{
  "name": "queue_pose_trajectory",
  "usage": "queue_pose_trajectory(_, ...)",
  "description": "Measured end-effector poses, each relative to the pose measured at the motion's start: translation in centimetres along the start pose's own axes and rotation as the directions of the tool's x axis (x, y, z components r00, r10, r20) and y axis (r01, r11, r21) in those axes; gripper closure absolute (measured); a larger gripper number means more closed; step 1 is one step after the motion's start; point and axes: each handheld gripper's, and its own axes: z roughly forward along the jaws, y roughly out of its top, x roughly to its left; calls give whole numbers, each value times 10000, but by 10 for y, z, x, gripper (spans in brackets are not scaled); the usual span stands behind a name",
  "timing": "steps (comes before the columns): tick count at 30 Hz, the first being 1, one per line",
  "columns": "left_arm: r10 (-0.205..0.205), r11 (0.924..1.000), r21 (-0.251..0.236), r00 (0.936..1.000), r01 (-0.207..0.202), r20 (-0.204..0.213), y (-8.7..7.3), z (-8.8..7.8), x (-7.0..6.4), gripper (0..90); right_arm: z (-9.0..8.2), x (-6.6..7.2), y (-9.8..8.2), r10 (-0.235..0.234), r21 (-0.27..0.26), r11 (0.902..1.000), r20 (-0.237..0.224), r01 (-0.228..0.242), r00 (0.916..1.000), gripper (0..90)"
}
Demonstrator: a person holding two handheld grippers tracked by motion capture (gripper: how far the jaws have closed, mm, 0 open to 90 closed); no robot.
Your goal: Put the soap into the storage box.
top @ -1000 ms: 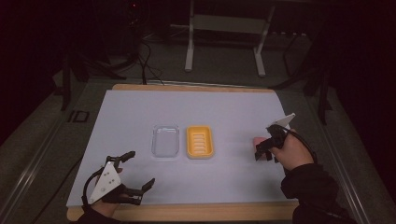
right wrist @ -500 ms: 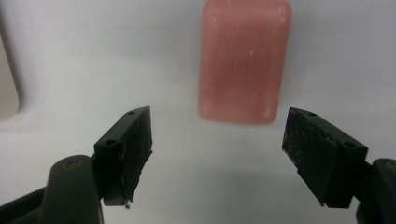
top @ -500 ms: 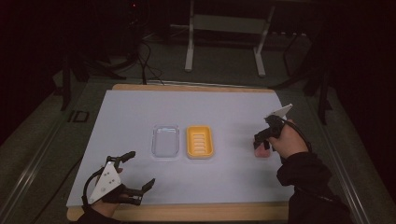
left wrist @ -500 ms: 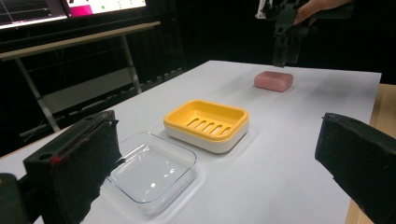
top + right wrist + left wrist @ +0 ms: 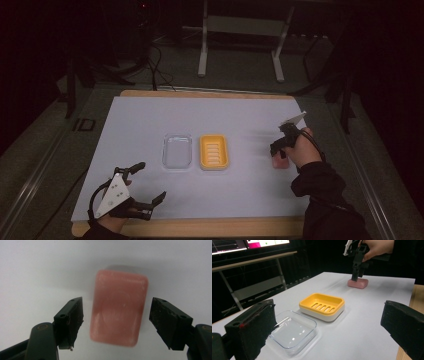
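A pink bar of soap [image 5: 281, 162] [image 5: 358, 283] lies flat on the white table cover at the right. My right gripper [image 5: 278, 151] points down over it. In the right gripper view the soap [image 5: 118, 307] lies between the two jaws of the right gripper [image 5: 117, 307] with a gap on each side. These jaws have just been closing, and the pads do not press on the soap. My left gripper [image 5: 150, 181] [image 5: 329, 325] rests open near the front left edge, with nothing in it.
A yellow soap dish [image 5: 214, 151] [image 5: 322, 305] and a clear plastic tray [image 5: 177, 151] [image 5: 293, 331] sit side by side mid-table. The white cover [image 5: 240, 120] lies on a wooden tabletop. A metal stand [image 5: 240, 45] is on the floor beyond the far edge.
My right hand has come down and slightly toward the front over the soap, and its jaws have narrowed around it. The left gripper has stayed put.
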Motion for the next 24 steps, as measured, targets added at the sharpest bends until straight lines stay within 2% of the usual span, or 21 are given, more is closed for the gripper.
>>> queue_pose_trajectory(4, 14, 10000, 22, 10000, -15, 30, 0, 1, 0, 6, 8, 0, 2, -9, 309, 9995, 220, 2, 9998, 281)
queue_pose_trajectory(6, 20, 10000, 29, 10000, -20, 36, 0, 1, 0, 6, 11, 0, 2, 34, 433, 9991, 134, -40, 9999, 281)
queue_pose_trajectory(14, 38, 10000, 45, 10000, -38, 33, 0, 0, 0, 6, 19, 1, 2, 11, 510, 9987, 226, -23, 9997, 283)
queue_pose_trajectory(16, 38, 10000, 39, 10000, -38, 33, 0, 1, 0, 6, 22, 1, 1, -77, 695, 9976, 425, 47, 9991, 283)
queue_pose_trajectory(21, 39, 10000, 87, 10000, -40, 42, -1, 1, 0, 6, 27, 3, 0, 67, 954, 9954, 397, -105, 9992, 338)
queue_pose_trajectory(24, 36, 10000, 87, 10000, -36, 56, -1, 1, 0, 6, 27, 6, 0, -90, 1014, 9948, 583, 30, 9983, 344)
